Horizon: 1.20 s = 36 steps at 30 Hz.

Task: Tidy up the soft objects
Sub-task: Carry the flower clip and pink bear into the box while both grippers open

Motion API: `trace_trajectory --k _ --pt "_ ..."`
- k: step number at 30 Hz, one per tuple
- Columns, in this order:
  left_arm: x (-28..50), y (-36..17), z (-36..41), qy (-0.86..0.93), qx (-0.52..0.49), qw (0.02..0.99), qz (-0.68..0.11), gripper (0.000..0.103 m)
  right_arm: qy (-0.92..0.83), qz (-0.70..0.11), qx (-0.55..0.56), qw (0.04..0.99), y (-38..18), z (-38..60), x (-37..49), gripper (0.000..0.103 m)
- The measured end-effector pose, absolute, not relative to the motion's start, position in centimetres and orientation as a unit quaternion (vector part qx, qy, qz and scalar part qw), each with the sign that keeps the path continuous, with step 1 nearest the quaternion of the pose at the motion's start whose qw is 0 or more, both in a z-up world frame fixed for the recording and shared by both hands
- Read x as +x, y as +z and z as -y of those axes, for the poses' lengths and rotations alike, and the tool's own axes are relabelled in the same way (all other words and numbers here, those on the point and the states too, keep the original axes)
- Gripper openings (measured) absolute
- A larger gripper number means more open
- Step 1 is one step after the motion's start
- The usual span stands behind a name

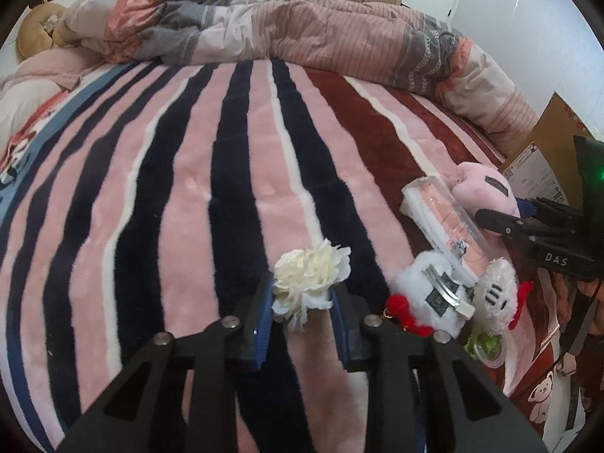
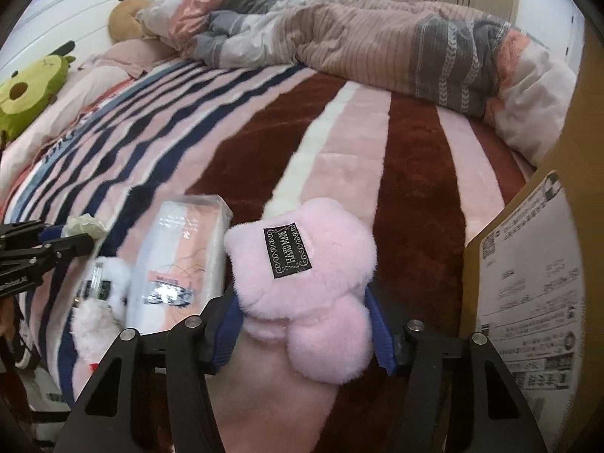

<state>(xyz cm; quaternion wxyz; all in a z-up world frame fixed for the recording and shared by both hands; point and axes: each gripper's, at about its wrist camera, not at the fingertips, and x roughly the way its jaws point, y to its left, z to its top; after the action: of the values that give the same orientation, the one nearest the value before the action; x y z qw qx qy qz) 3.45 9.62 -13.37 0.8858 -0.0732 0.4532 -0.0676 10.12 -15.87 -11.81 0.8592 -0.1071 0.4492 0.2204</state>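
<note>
My left gripper (image 1: 302, 298) is shut on a cream fabric flower (image 1: 311, 273), held just above the striped blanket (image 1: 188, 188). My right gripper (image 2: 302, 298) is shut on a pink fluffy plush (image 2: 305, 264) with a black label. The plush also shows in the left wrist view (image 1: 487, 188), with the right gripper (image 1: 502, 222) beside it. A clear plastic packet (image 2: 181, 253) lies left of the plush. A white fluffy plush with red trim (image 1: 445, 294) lies by the packet (image 1: 441, 215). The left gripper (image 2: 71, 239) with the flower (image 2: 85, 224) shows at the left edge.
A rumpled striped duvet (image 1: 302, 30) lies along the far side of the bed. A cardboard box (image 2: 528, 264) stands at the right edge. A green plush (image 2: 26, 90) and a tan plush (image 2: 124, 19) lie by the headboard. A small green item (image 1: 485, 347) lies near the white plush.
</note>
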Motion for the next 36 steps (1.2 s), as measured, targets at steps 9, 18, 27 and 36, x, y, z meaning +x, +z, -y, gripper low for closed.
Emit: trace_trajectory --k 9,18,27,36 --pt "2.3 -8.1 -8.8 -0.073 -0.052 0.906 -0.413 0.025 0.257 -0.398 -0.072 0.878 -6.2 15.6 7.7 0.055" --pt "0.8 -0.5 -4.9 -0.105 -0.018 0.93 -0.352 0.025 0.307 -0.339 -0.045 0.888 0.8 17.1 4.5 0.055" --pt "0.7 5.6 2.2 -0.168 0.013 0.938 -0.304 0.025 0.296 -0.279 -0.036 0.913 7.2 22.9 2.1 0.055" --pt "2.5 7.5 11.9 -0.231 0.04 0.925 -0.299 0.025 0.221 -0.297 -0.027 0.929 7.3 32.1 2.8 0.055"
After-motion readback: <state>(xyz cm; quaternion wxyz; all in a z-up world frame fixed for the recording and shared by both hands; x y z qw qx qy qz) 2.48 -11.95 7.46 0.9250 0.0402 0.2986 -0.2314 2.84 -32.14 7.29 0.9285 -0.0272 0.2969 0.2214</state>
